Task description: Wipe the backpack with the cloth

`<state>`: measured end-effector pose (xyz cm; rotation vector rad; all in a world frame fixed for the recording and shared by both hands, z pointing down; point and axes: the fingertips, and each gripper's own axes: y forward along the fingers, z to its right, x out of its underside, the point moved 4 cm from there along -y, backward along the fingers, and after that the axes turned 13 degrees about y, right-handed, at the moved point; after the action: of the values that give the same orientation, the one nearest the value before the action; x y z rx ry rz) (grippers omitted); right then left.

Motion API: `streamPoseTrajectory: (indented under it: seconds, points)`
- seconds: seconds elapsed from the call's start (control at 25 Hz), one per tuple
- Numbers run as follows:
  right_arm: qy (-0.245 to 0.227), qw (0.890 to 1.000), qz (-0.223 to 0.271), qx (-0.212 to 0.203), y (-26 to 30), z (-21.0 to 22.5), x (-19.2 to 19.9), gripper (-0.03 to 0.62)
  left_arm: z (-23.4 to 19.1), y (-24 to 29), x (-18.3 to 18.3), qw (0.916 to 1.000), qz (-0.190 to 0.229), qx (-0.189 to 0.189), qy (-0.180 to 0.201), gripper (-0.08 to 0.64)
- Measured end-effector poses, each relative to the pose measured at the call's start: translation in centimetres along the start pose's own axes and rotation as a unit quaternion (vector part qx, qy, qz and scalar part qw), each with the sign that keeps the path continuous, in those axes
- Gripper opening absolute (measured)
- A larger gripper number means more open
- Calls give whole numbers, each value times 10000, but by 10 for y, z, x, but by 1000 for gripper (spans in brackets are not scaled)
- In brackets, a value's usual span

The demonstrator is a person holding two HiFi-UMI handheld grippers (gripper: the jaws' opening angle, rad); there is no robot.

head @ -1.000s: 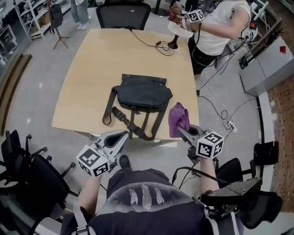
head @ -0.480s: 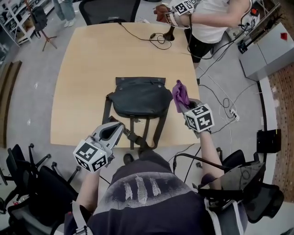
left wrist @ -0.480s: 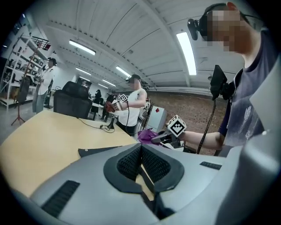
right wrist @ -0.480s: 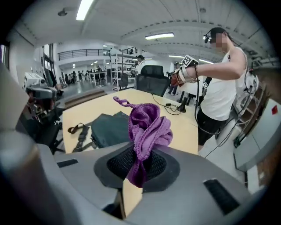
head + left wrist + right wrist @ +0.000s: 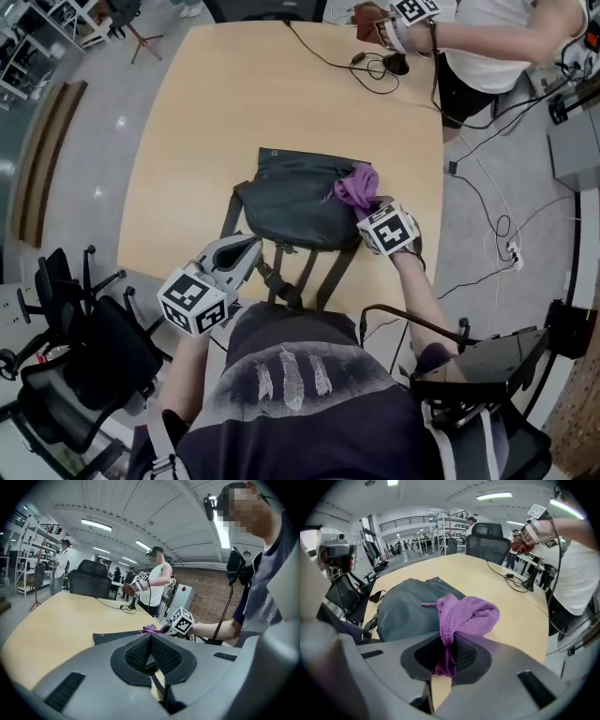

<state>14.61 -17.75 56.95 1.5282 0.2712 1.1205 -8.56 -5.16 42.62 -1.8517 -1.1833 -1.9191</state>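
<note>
We pinch purple cloth (image 5: 465, 615) in right gripper (image 5: 446, 654), jaws clamped on it. Cloth rests on right side of dark backpack (image 5: 295, 202), flat on table (image 5: 211, 103). Left gripper (image 5: 151, 638) closed, empty, beside backpack straps (image 5: 309, 272).

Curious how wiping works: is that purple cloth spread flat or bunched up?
Bunched up: the purple knitted cloth sits crumpled in the right gripper's shut fingers, above the dark grey backpack.

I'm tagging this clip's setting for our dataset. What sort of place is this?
Probably an open-plan lab or workshop: a wooden table on a bare grey floor, metal storage racks, rolling office chairs, and a second person wearing a marker cube.
</note>
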Motion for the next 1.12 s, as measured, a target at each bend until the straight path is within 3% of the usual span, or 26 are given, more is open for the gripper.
streamPoseTrajectory:
  seconds: [0.2, 0.52, 0.68, 0.8, 1.12]
  points:
    - [-676, 9972, -309, 13, 9, -29, -4, 38, -8, 13, 9, 9998, -179, 18, -108, 6]
    - [-877, 9935, -534, -486, 22, -88, -24, 37, -28, 16, 18, 9993, -130, 339, -72, 7]
    - [-873, 9927, -664, -509, 29, -120, -29, 38, -49, -3, 20, 9992, 53, 391, -56, 7]
    - [-599, 9925, -798, -707, 31, -145, -29, 37, -63, -20, 27, 9989, 149, 413, -137, 6]
    - [-814, 9875, -1007, -900, 57, -204, -47, 37, -101, -45, 53, 9980, 188, 457, -398, 6]
